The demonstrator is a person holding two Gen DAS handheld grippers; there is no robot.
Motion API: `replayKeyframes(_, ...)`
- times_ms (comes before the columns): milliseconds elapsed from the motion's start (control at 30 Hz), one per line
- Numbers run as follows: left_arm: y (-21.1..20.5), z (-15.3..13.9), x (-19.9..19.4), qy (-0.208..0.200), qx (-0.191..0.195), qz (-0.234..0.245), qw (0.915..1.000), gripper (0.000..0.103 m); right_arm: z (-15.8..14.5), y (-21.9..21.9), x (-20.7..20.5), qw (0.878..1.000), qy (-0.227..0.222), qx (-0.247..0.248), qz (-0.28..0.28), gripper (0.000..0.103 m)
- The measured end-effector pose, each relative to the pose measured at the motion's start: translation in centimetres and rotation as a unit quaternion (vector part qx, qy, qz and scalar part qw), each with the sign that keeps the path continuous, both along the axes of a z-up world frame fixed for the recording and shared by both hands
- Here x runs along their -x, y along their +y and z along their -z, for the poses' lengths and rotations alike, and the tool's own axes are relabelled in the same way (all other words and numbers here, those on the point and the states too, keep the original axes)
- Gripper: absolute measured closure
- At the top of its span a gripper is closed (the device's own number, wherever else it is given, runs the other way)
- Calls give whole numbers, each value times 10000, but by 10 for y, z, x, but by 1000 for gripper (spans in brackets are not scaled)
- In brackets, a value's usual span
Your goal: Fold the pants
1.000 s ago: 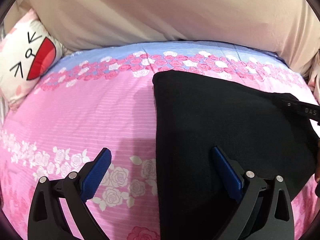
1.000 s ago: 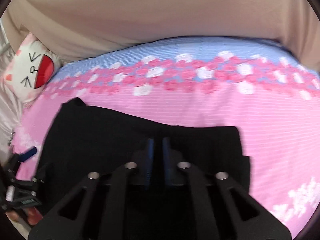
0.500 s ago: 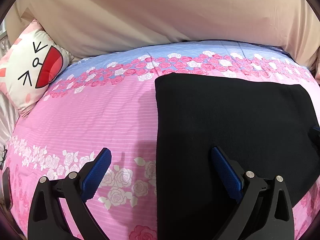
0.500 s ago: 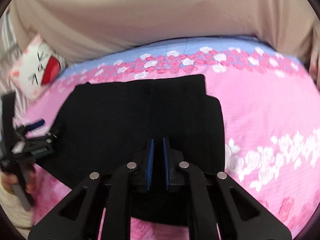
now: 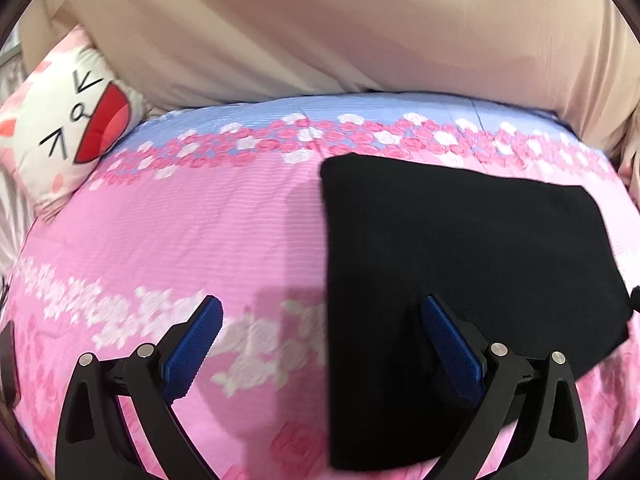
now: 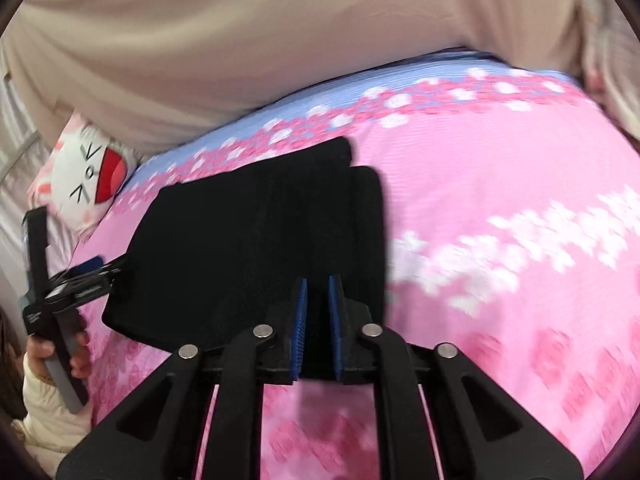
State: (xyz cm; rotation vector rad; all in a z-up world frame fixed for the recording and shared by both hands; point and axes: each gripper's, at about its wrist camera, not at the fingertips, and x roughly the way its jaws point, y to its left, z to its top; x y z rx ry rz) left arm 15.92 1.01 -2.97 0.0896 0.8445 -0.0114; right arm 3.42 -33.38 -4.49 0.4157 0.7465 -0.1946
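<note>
folded black pants (image 5: 460,256) flat on pink bedspread (image 5: 200,232); left gripper (image 5: 320,344) jaws wide, right gripper (image 6: 318,312) jaws just parting, narrow, empty

A bed fills the scene, covered by a pink sheet (image 5: 208,232) printed with bands of white and deeper pink roses, turning pale blue along the far edge. Behind it rises a plain beige fabric backdrop (image 5: 320,32), softly creased. At the far left a white cushion with a cartoon face and open red mouth (image 5: 72,120) leans against the backdrop. The light is even and soft.
</note>
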Motion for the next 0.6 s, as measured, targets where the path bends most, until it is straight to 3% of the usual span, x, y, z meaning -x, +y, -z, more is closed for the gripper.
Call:
replayKeyframes(33,7,-3,6,-34,13,-61,10000,5,-1,-4,9,9999,-4,0,142,59)
replayKeyframes(100,19,-3,12,30,19,-227,9997,5,0,-10,22,9996,-56,-55,276,46)
replayKeyframes(233,40,16,14,426,533,-501,9964,5,9,-10,18,9960,-303,-842,-91,46)
replayKeyframes(333,44,15,16,475,901,-544,9933,5,13,-2,-2,9937,-339,-1034,-283,46)
replayKeyframes(400,42,15,14,520,944,-513,9929,5,17,2,-20,9924,-313,-1118,-413,46)
replayKeyframes(433,42,15,13,521,951,-535,9927,5,20,4,-28,9931,-260,-1058,-432,53)
replayKeyframes(467,41,13,13,516,955,-542,9926,5,21,7,-33,9943,-189,-935,-470,67)
replayKeyframes(500,41,13,12,514,954,-529,9927,5,17,10,-35,9945,-188,-891,-517,88)
replayKeyframes(600,40,6,14,484,883,-442,9939,5,-20,17,-8,9936,-731,-700,-509,92)
